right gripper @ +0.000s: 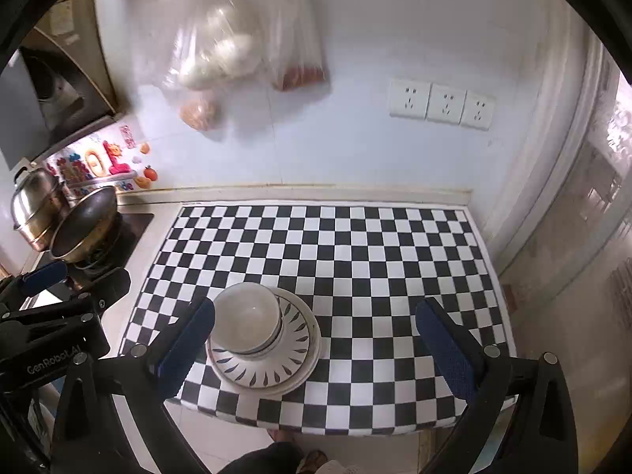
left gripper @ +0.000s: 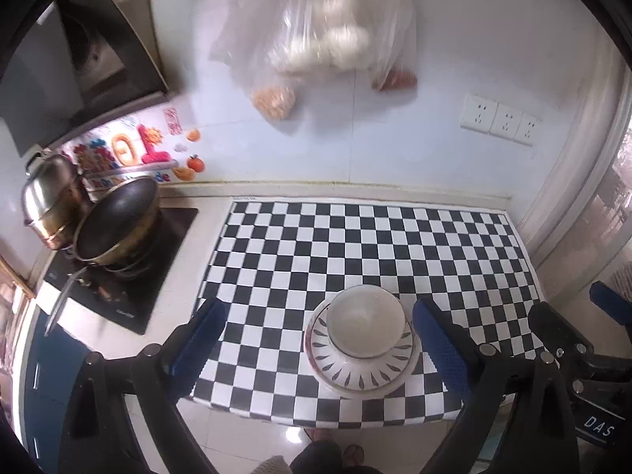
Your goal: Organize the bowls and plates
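A white bowl (left gripper: 365,322) sits stacked on a leaf-patterned plate (left gripper: 361,371) near the front edge of the checkered mat (left gripper: 355,245). More dishes lie nested under them. In the right wrist view the bowl (right gripper: 247,318) and plate (right gripper: 268,359) sit left of centre. My left gripper (left gripper: 324,339) is open and empty, raised above the stack. My right gripper (right gripper: 316,339) is open and empty, also raised, with the stack by its left finger. The right gripper shows at the right edge of the left wrist view (left gripper: 568,331).
A black wok (left gripper: 116,221) and a steel pot (left gripper: 51,197) stand on the stove at the left. Plastic bags of food (left gripper: 316,47) hang on the white wall. Wall sockets (right gripper: 442,104) are at the right. The counter's front edge is just below the stack.
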A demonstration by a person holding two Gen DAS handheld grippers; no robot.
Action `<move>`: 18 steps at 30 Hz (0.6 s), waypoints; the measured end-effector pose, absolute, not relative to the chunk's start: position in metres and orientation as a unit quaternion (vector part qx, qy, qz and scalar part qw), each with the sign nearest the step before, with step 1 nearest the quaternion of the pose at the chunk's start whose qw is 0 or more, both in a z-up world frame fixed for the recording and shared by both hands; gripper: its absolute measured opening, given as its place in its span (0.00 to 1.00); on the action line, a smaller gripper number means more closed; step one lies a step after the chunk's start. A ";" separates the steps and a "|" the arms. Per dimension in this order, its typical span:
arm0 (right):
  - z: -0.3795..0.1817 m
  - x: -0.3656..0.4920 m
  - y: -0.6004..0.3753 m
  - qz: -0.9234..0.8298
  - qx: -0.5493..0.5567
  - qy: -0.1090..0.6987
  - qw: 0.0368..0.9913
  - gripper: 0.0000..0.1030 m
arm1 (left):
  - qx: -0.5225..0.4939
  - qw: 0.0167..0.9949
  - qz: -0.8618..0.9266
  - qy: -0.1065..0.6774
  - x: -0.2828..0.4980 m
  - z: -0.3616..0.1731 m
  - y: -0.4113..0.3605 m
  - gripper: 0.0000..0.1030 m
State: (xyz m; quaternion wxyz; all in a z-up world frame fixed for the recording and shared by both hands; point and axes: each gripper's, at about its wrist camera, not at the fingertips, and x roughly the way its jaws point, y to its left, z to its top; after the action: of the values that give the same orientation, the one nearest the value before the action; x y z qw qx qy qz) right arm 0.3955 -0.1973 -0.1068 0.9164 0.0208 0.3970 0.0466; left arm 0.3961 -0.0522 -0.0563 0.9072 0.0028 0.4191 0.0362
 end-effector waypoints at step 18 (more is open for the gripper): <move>-0.031 0.213 -0.192 0.013 0.012 0.327 0.945 1.00 | 0.009 0.939 0.036 0.341 0.246 0.008 -0.034 1.00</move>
State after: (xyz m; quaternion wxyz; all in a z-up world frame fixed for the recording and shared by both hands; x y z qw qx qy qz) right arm 0.2129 -0.1916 -0.0315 0.9449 0.0124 0.3270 0.0125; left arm 0.2457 -0.0335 0.0077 0.9392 0.0087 0.3415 0.0359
